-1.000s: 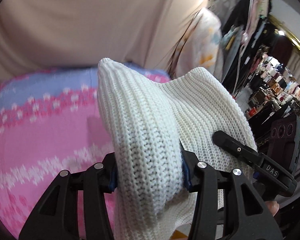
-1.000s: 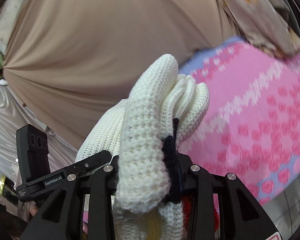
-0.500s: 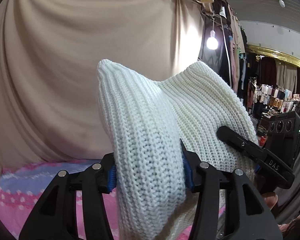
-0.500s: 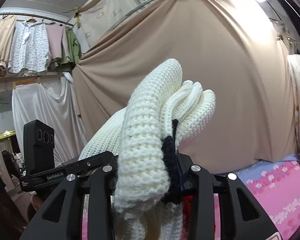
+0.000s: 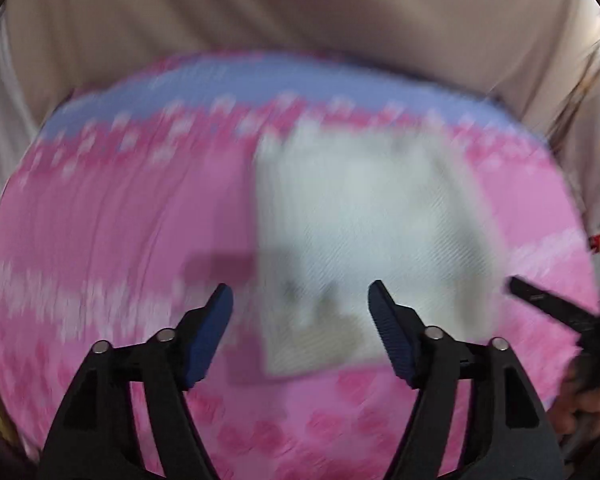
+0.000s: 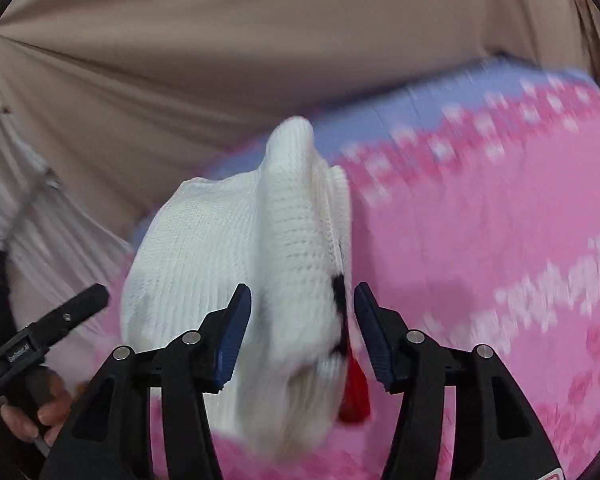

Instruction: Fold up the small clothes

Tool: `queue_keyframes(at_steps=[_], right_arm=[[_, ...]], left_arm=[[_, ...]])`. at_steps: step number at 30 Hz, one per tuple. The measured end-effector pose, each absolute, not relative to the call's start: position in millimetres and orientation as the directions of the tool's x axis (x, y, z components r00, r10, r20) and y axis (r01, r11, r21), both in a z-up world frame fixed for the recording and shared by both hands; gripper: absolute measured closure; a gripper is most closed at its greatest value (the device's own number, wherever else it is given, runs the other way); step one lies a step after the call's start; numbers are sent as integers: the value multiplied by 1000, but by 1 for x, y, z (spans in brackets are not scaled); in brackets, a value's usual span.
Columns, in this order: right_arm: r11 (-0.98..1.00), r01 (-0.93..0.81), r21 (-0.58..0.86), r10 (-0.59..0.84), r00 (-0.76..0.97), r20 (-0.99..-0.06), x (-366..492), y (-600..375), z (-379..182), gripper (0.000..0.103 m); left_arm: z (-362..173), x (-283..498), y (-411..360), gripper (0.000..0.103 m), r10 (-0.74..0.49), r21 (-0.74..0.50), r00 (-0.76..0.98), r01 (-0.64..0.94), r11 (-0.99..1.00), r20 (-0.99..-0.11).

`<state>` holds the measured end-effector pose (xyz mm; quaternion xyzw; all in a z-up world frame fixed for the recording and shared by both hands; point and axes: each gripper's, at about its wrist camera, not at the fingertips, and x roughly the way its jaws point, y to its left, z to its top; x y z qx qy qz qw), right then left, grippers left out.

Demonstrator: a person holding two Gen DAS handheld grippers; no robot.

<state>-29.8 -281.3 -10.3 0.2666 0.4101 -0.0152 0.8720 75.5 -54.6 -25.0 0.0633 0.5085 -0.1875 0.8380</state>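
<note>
I see the white knitted garment [image 5: 364, 240] lying flat on the pink patterned blanket [image 5: 112, 240], blurred in my left view, its near edge just ahead of my left gripper [image 5: 300, 300]. That gripper's jaws stand wide apart with nothing between them. In my right view the garment [image 6: 228, 248] bunches up between the fingers of my right gripper [image 6: 302, 300], which are spread with a gap on either side of the knit, so they are not clamping it. A black stitch and a red patch show by the garment's right edge. Beyond the garment hangs a beige curtain [image 6: 220, 60].
</note>
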Motion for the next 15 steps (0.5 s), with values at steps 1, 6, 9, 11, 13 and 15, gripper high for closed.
queue_keyframes(at_steps=[1, 6, 9, 11, 13, 15], right_arm=[[834, 295, 466, 209, 613, -762, -41, -285, -42, 63], [817, 292, 498, 246, 604, -758, -91, -286, -49, 58], [823, 263, 504, 260, 614, -745, -74, -282, -38, 37], [813, 256, 524, 275, 623, -732, -58, -283, -38, 34], [807, 262, 530, 289, 607, -740, -34, -282, -46, 34], [816, 277, 507, 278, 581, -765, -12, -279, -57, 34]], left_arm=[[-32, 66, -44, 35, -252, -94, 411, 368, 925, -876], [-25, 42, -30, 26, -262, -138, 438, 296, 945, -860], [-18, 47, -36, 20, -268, -149, 448, 283, 948, -853], [-21, 52, -43, 20, -248, -124, 452, 287, 950, -857], [-27, 58, -46, 20, -229, -104, 447, 286, 952, -865], [-32, 62, -47, 20, -211, -91, 437, 279, 956, -874]])
